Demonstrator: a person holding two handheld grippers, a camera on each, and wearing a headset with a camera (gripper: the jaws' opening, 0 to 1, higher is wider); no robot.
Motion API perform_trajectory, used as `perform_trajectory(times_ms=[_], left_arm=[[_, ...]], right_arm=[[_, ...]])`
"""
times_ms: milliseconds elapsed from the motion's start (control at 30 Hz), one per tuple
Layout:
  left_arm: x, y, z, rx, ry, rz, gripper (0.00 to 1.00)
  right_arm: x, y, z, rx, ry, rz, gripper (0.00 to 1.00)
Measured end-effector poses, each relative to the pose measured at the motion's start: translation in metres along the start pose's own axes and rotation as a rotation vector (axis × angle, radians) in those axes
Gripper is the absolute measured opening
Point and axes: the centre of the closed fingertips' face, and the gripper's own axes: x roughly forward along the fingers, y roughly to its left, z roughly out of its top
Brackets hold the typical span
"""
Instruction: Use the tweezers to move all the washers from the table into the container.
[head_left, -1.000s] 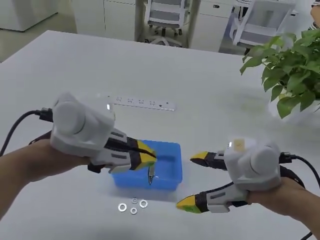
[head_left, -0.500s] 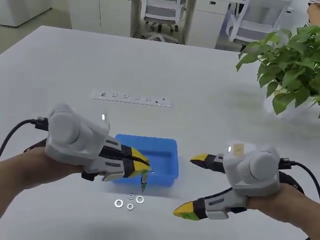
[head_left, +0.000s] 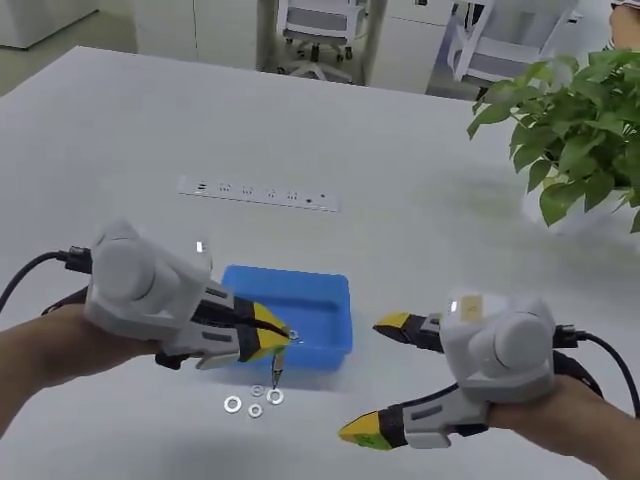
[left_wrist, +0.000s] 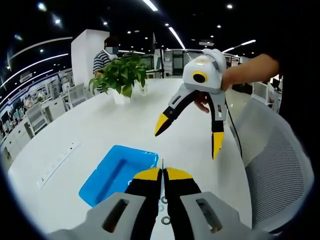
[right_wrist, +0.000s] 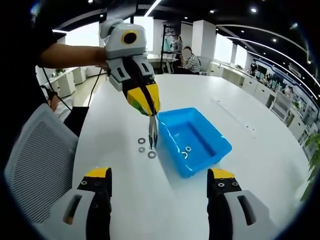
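- Head view: the left gripper (head_left: 275, 340) is clenched on the tweezers (head_left: 275, 371). Their long axis is near upright, tips pointing down to 6 o'clock over the washers (head_left: 254, 402). Those lie on the table (head_left: 430, 230), just off the container (head_left: 300, 300) at its 7 o'clock. The right gripper (head_left: 372, 378) is spread wide and holds nothing, parked at 3 o'clock, probably to keep clear.
- Left gripper view: the jaws are pinched together and the tweezers (left_wrist: 163, 165) run as a thin line toward 12 o'clock. The container (left_wrist: 117, 172) sits at 10 o'clock.
- Right gripper view: the tweezers (right_wrist: 152, 132) hang tips-down among three loose washers (right_wrist: 151, 154). A couple more already lie in the container (right_wrist: 200, 135), so this looks like lining up the next pick.
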Motion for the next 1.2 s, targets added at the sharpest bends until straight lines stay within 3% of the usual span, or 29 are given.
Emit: perform_trajectory(times_ms=[333,600,1200], left_arm=[[0.004,0.0,-0.005,-0.007,0.002,-0.004,0.06],[0.005,-0.003,-0.01,-0.017,0.006,-0.005,0.06],[0.01,0.002,-0.012,-0.033,-0.015,-0.006,0.06]], right_arm=[[0.003,0.002,-0.001,0.002,-0.006,0.007,0.77],[0.012,0.008,0.001,-0.033,-0.018,0.045,0.69],[0.025,0.007,0.003,-0.053,-0.015,0.084,0.63]])
